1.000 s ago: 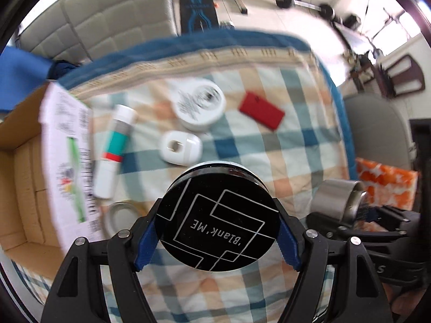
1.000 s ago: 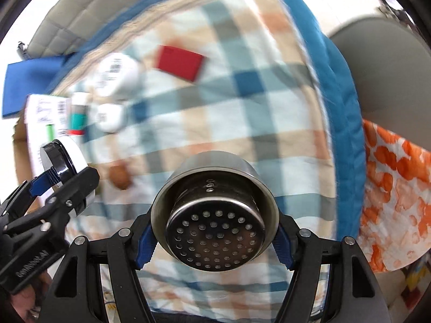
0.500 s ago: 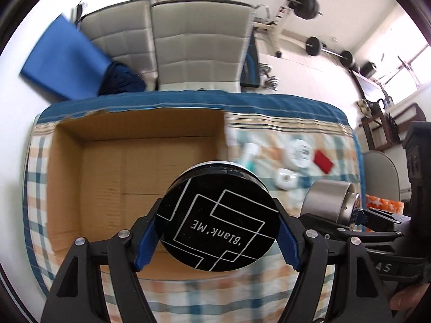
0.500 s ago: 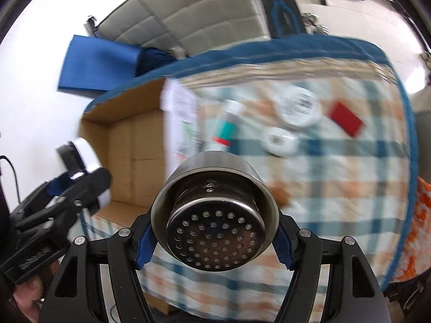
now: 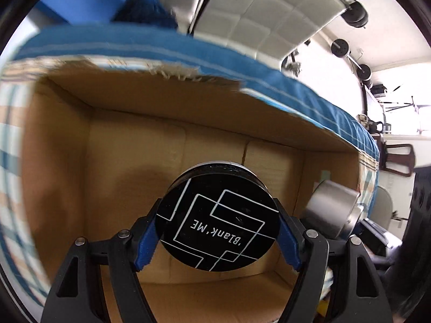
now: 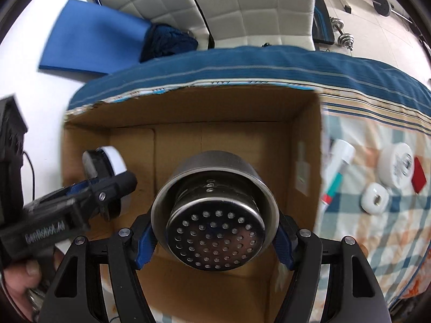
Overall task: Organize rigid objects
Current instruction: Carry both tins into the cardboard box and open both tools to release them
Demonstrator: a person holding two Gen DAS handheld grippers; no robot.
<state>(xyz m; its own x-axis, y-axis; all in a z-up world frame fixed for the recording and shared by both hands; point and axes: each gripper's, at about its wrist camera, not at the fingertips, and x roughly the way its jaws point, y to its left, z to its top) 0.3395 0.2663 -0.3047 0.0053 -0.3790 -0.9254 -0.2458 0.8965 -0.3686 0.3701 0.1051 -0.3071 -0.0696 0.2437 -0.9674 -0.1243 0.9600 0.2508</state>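
My left gripper (image 5: 216, 235) is shut on a round black compact (image 5: 216, 216) printed "Blank'ME", held over the open cardboard box (image 5: 121, 140). My right gripper (image 6: 214, 235) is shut on a steel strainer cup (image 6: 214, 215) with a perforated bottom, also over the box (image 6: 221, 132). The left gripper with the compact (image 6: 107, 158) shows at the left of the right wrist view. The steel cup (image 5: 330, 212) shows at the right of the left wrist view. The box floor looks bare.
On the checked cloth (image 6: 377, 242) right of the box lie a white tube (image 6: 338, 169), a white round jar (image 6: 396, 164), a small white dispenser (image 6: 374, 200) and a red card (image 6: 419, 177). A grey sofa (image 6: 242, 8) and a blue mat (image 6: 94, 37) lie behind.
Both grippers have moved left from above the cloth to above the open box, carrying the compact and the steel cup. The box now fills both views.
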